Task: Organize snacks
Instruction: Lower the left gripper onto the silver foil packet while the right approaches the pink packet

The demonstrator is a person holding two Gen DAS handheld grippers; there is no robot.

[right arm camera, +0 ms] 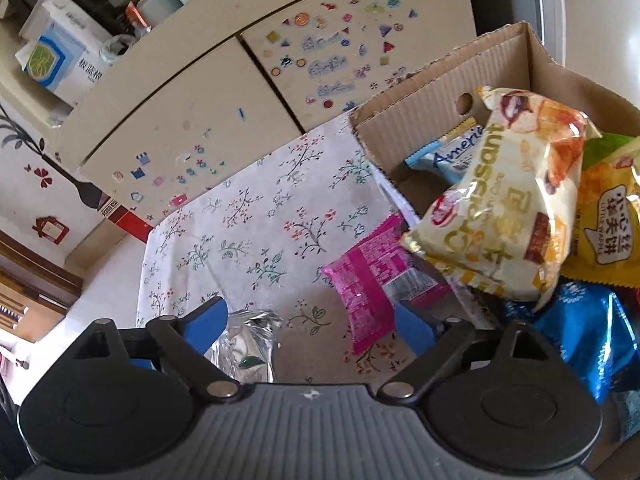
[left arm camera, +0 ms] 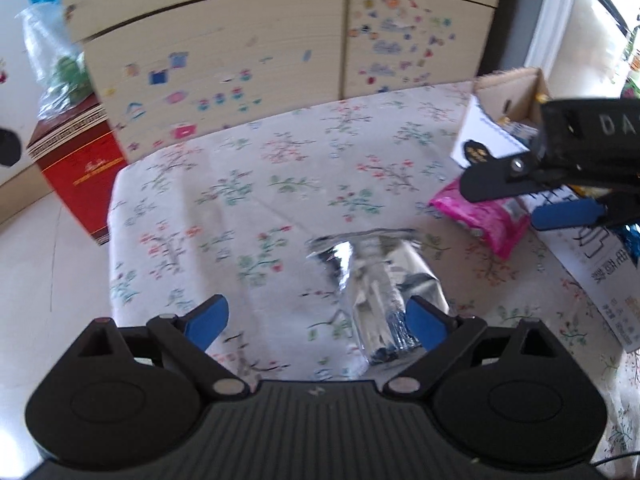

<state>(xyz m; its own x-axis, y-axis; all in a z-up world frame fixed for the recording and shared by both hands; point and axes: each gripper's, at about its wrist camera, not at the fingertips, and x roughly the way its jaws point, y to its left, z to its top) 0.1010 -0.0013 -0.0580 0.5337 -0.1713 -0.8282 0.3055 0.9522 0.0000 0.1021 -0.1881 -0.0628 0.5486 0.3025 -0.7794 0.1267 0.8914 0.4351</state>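
A silver foil snack pack (left arm camera: 376, 284) lies on the floral tablecloth (left arm camera: 248, 200), just ahead of my left gripper (left arm camera: 320, 320), which is open above it. A pink snack pack (left arm camera: 484, 216) lies to the right, beside the cardboard box (left arm camera: 516, 92). My right gripper (right arm camera: 316, 320) is open over the cloth, with the pink pack (right arm camera: 368, 280) by its right finger and the silver pack (right arm camera: 248, 344) by its left. The box (right arm camera: 440, 100) holds a yellow croissant bag (right arm camera: 508, 200), a waffle bag (right arm camera: 608, 216), a blue bag (right arm camera: 588, 328) and a light blue pack (right arm camera: 452, 156).
A cream cabinet with stickers (left arm camera: 248, 60) stands behind the table. A red box (left arm camera: 76, 168) sits on the floor at the left. The right gripper (left arm camera: 560, 184) shows in the left wrist view above the pink pack. A white printed carton (left arm camera: 592, 256) lies at the right.
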